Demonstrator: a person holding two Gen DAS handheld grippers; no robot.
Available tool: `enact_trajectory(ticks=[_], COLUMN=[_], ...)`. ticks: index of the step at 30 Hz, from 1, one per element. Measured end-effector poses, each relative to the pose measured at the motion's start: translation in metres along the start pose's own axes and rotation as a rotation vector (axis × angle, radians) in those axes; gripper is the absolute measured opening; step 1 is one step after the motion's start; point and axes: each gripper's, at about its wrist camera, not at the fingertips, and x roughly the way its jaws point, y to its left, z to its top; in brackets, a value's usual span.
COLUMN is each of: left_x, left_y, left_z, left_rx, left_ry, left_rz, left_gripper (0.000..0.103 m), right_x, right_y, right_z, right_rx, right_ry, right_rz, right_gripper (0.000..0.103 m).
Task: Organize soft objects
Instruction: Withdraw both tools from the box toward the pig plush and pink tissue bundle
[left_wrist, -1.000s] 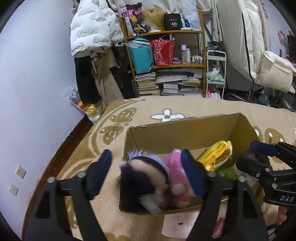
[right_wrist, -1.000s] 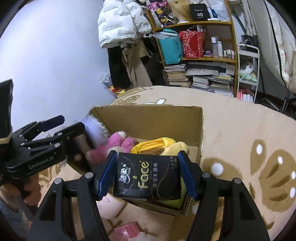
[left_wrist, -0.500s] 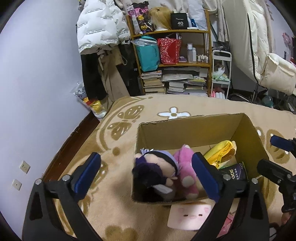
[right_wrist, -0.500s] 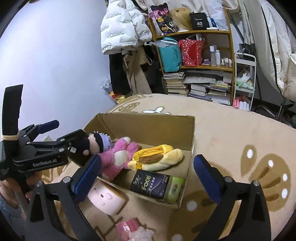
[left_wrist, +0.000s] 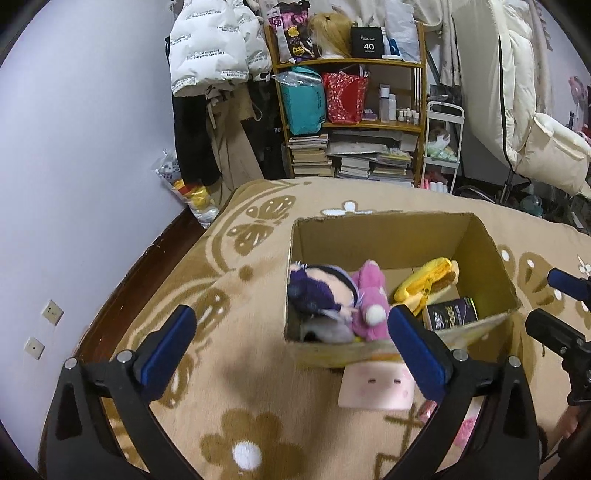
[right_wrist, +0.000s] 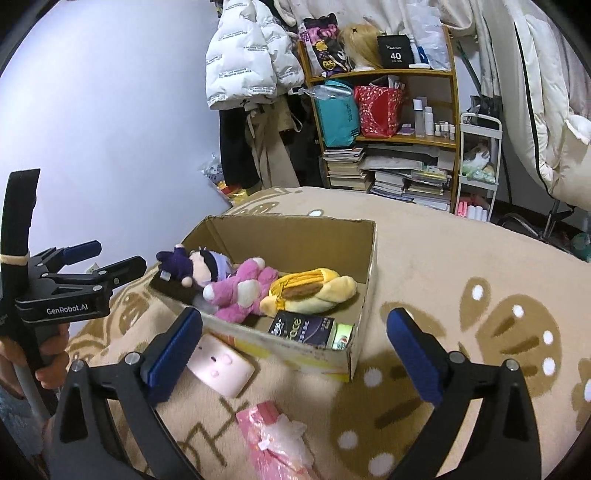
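The left gripper carries the marking "GenRobot.AI", a black pack in the cardboard box reads "face", and a black box on the shelf shows "40". The left gripper's blue-padded fingers are spread wide and hold nothing; the right gripper is equally wide and empty. The box on the blanket holds a purple-haired doll, a pink plush, a yellow plush and the pack. A pink square plush lies just outside the near wall, a pink wrapped item nearby.

pink pouch: cut by edge | pig cushion: part-hidden by tongs
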Motion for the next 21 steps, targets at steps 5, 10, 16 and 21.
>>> enact_trajectory(ticks=[5, 10, 16, 21], left_x=[-0.006, -0.011, -0.018, -0.023], left_y=[0.001, 0.0, -0.004, -0.005], left_z=[-0.012, -0.023, -0.037, -0.046], left_rx=[-0.001, 0.015, 0.029, 0.031], left_ry=[0.039, 0.102, 0.136, 0.155], left_rz=[-0.012, -0.037, -0.037, -0.036], left_gripper=[0.103, 0.103, 0.103, 0.103], right_x=[-0.01, -0.017, -0.019, -0.017], right_y=[0.009, 0.019, 0.029, 0.03], right_z=[-0.01, -0.025, -0.045, -0.054], right_rx=[-0.022, -0.031, -0.051, -0.057], right_ry=[0.001, 0.014, 0.043, 0.086], right_rz=[-0.006, 0.009, -0.004, -0.003], right_gripper=[0.103, 0.103, 0.103, 0.103])
